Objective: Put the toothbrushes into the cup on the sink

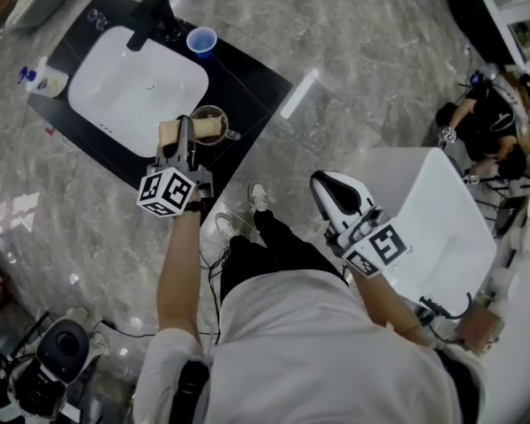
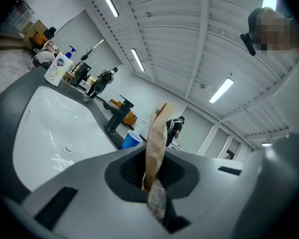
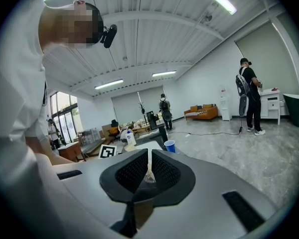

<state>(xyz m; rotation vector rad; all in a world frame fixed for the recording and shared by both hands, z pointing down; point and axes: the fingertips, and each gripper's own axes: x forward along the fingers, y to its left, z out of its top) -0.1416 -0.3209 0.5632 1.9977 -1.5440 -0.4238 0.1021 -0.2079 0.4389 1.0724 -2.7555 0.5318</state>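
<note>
My left gripper (image 1: 186, 137) is shut on a tan paper-wrapped toothbrush (image 1: 175, 132), held crosswise over the front edge of the black counter (image 1: 256, 82). Its right end reaches the brownish glass cup (image 1: 214, 117) standing beside the white sink (image 1: 115, 95). In the left gripper view the toothbrush packet (image 2: 156, 148) stands up between the jaws. My right gripper (image 1: 329, 194) hangs over the floor, right of the counter, shut on a thin white wrapped toothbrush (image 3: 149, 169). A blue cup (image 1: 201, 40) stands by the black faucet (image 1: 150, 18).
A soap bottle (image 1: 44, 79) sits at the counter's left end. A white tub-like unit (image 1: 442, 228) stands to my right, with a seated person (image 1: 486, 122) beyond it. Marble floor surrounds the counter. Other people (image 3: 250, 96) stand far off in the room.
</note>
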